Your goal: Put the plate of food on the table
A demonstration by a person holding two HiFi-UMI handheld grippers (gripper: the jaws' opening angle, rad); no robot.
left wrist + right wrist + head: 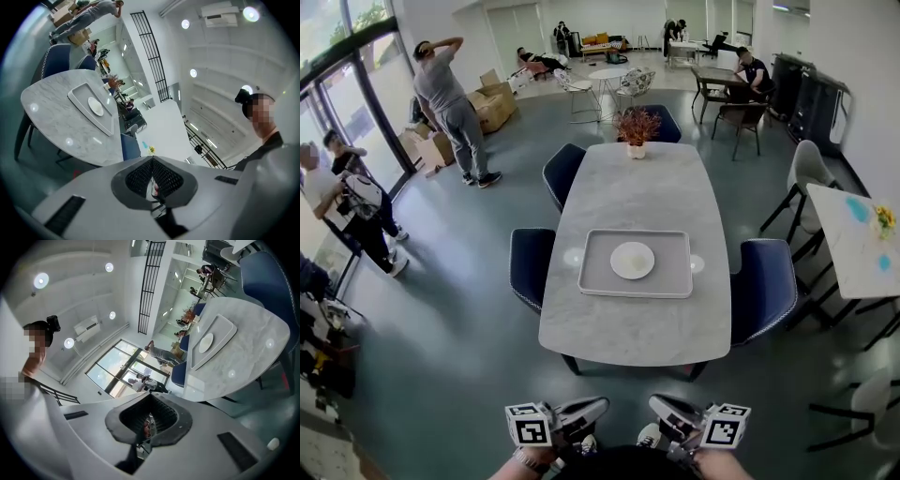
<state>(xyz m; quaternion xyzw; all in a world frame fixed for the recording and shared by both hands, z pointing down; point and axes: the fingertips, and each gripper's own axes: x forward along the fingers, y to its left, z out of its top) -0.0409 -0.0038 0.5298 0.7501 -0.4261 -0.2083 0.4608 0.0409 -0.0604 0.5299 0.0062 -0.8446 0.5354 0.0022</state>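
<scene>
**A:** Head view first. Where is the plate?

**B:** The white plate [632, 260] lies in the middle of a grey tray [600, 277]. The tray sits on the marble worktop [628, 328], nearer this end than the far one. (Whether any food is on the plate I cannot tell; it reads as plain white.) A potted plant [637, 127] stands at the far end, and dark blue chairs [764, 286] flank the long sides.

**A:** And the grippers?

**B:** Both are low at the bottom edge, well apart from the worktop. The left gripper [581, 411] and the right gripper [673, 412] are side by side, each with its marker cube on the outer side.

**A:** Left gripper view?

**B:** Its jaws are pressed together, tip to tip. Beyond them, at upper left, the worktop [56, 126] shows tilted, with the tray [77, 96] on it and the plate [95, 106] in the tray, far from the jaws.

**A:** Right gripper view?

**B:** Much the same: the jaws are closed against each other. The worktop [253, 348] is at upper right, and the tray [227, 329] carries the plate [206, 342], well away from the jaws. A person [161, 352] stands near the windows beyond.
</scene>
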